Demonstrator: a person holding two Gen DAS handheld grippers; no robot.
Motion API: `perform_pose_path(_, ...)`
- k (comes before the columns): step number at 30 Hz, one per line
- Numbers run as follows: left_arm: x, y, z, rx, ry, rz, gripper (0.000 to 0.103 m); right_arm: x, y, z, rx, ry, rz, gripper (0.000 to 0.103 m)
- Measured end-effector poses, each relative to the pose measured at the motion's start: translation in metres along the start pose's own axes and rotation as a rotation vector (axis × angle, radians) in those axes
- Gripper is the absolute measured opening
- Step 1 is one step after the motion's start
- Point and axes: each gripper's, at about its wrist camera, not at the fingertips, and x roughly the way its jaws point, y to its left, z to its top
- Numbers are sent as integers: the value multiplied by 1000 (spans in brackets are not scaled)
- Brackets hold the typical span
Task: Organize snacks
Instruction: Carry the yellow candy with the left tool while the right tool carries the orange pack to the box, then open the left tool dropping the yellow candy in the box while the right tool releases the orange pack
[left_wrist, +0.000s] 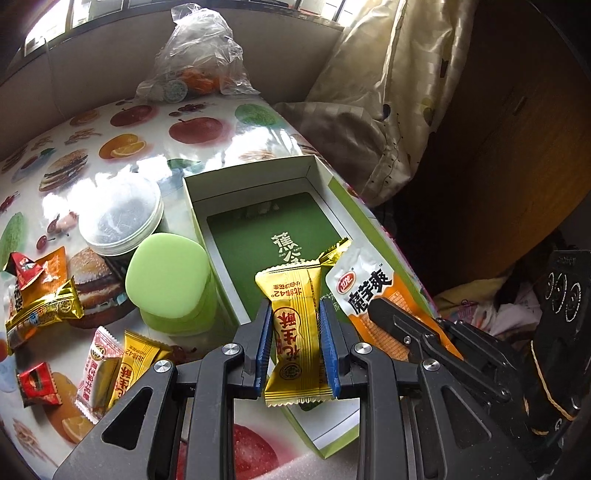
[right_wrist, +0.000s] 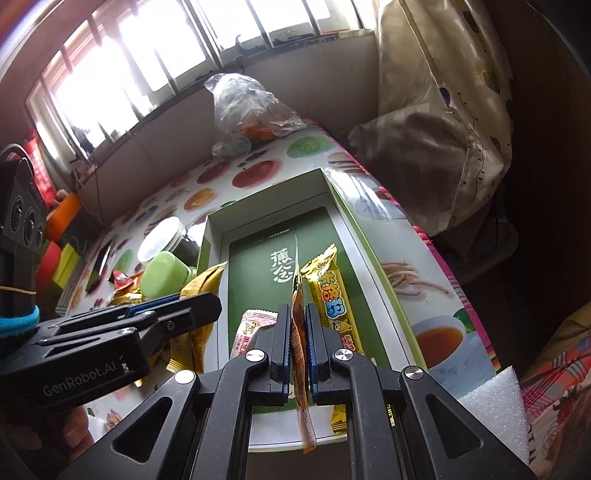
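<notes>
My left gripper (left_wrist: 294, 321) is shut on a yellow peanut candy (left_wrist: 293, 325), held over the near end of the open green box (left_wrist: 314, 177). My right gripper (right_wrist: 297, 332) is shut on a flat orange and white snack pouch (right_wrist: 297, 354), seen edge-on, over the same box (right_wrist: 221, 236). That pouch (left_wrist: 373, 291) and the right gripper (left_wrist: 413, 332) also show in the left wrist view. A long yellow bar (right_wrist: 328, 295) and a pink candy (right_wrist: 253, 328) lie inside the box. The left gripper (right_wrist: 177, 310) shows at the left with its candy (right_wrist: 201, 288).
Loose candies (left_wrist: 48, 306) lie on the fruit-print tablecloth (left_wrist: 122, 125) left of the box, beside a green lidded jar (left_wrist: 166, 277) and a clear-lidded tin (left_wrist: 118, 218). A plastic bag (left_wrist: 199, 55) sits at the far edge. The table's right edge drops to bedding (left_wrist: 388, 110).
</notes>
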Motion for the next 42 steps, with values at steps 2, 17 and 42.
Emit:
perform_pose_path(2,2,-1,0,8,4,7,26,2,-2,1,6,1,9,8)
perform_pose_path(17,15,-2,0,0,35,27,26,11,-10,3,7,-5,8,9)
perform_pose_path(42,-13,-4,-12,7,-23,21,49,-21,0,-4,16,-63,-49,22)
